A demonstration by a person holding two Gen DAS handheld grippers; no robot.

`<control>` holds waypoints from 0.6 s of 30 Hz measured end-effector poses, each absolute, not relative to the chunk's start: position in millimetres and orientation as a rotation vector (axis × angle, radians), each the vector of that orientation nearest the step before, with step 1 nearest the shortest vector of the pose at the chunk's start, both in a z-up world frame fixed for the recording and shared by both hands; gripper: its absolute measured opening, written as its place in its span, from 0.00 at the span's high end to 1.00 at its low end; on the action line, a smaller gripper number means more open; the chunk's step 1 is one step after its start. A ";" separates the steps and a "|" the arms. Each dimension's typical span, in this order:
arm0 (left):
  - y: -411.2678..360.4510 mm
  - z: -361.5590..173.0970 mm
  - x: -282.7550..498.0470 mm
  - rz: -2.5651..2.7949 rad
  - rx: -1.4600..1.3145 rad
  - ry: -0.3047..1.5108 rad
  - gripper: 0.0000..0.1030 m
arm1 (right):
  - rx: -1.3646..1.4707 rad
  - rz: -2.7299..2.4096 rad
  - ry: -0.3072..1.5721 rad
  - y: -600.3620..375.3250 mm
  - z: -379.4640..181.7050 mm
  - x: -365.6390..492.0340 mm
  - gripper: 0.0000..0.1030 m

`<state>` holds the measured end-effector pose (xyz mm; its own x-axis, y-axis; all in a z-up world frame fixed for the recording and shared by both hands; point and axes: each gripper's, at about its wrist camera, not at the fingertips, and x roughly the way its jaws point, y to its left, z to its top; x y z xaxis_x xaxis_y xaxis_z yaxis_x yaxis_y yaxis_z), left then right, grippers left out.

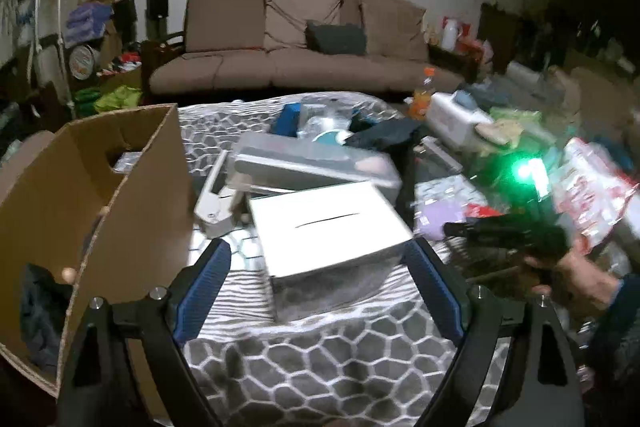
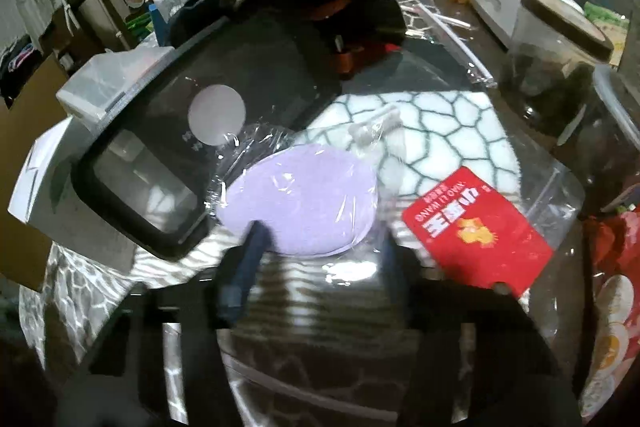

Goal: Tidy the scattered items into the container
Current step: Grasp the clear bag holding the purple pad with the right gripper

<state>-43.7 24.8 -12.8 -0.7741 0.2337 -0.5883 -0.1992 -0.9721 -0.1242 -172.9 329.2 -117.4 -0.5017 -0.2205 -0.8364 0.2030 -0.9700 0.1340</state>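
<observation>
Blue-padded left claw (image 1: pixel 318 287) hangs spread wide around the white box (image 1: pixel 328 227) on the patterned worktop (image 1: pixel 320 355), cardboard container (image 1: pixel 92 195) just to its left; close off-centre and the box could skid or tip. Right claw (image 2: pixel 320 259), blurred but apparently spread, hovers at the bagged purple pad (image 2: pixel 304 199), whose slick film may slip.

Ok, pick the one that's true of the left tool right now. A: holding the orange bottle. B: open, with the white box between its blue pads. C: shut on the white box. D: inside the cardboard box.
B: the left tool stands open, its blue pads apart on either side of the white box, with the cardboard box off to its left.
</observation>
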 end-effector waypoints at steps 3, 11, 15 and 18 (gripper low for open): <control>22.4 -7.7 -40.9 2.771 -0.901 -0.096 0.12 | 1.397 -2.561 0.074 321.0 -108.9 -169.0 0.81; 41.6 -7.6 -42.6 2.736 -0.890 -0.066 0.12 | 1.289 -2.615 -0.020 334.3 -68.1 -156.0 0.94; 64.5 -15.6 -45.6 2.676 -0.903 -0.032 0.12 | 1.196 -2.681 -0.053 348.4 -39.7 -146.0 0.94; 81.6 -21.7 -47.8 2.631 -0.912 -0.008 0.12 | 1.118 -2.735 -0.065 359.5 -16.4 -131.4 0.94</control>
<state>-47.8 81.6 -21.7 -0.7293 0.3317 -0.5985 -0.3282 -0.9370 -0.1194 -131.4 359.5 -16.4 -0.6990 -0.1877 -0.6901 0.1545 -0.9818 0.1106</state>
